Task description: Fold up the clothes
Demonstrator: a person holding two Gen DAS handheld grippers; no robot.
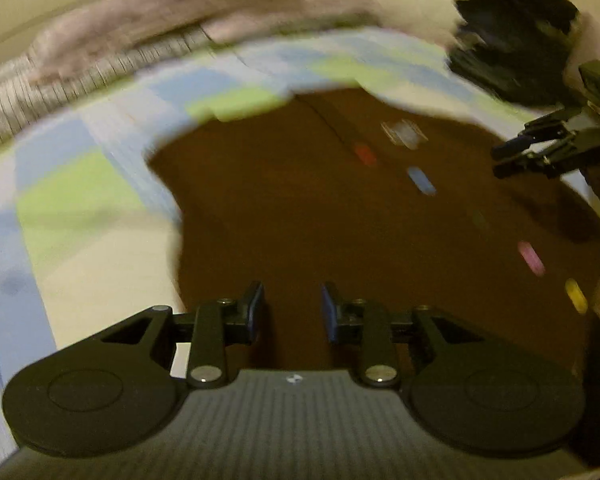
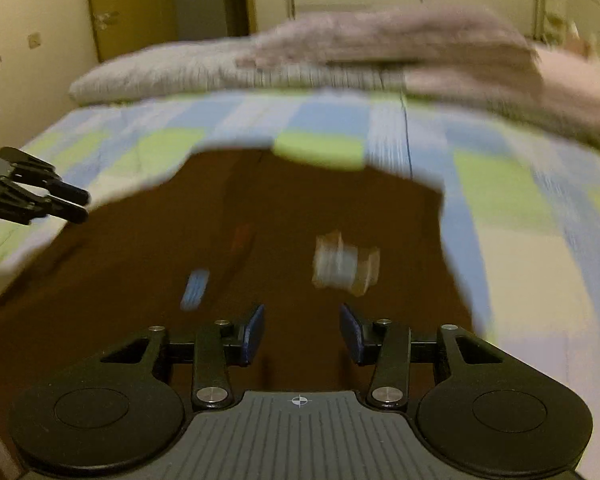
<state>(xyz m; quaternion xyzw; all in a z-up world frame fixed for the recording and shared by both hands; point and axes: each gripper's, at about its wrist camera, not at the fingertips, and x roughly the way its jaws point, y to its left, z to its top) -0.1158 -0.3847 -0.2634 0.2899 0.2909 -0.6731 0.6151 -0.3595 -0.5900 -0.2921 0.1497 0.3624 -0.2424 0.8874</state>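
Dark brown cloth garment w/ coloured buttons [image 1: 340,220] lay flat and unfolded on the blue-green checked bedspread [image 1: 80,184], left gripper [image 1: 292,312] & right gripper [image 2: 302,332] both spread, empty — folding prob. barely begun.

No text can be read; the pale patch [image 2: 345,266] on the brown garment [image 2: 260,216] is too blurred.

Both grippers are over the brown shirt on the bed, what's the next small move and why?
Probably lower the left gripper onto the brown shirt and pinch its near edge. Both it and the right gripper are open and empty, and the shirt lies spread on the checked bedspread, not visibly folded.
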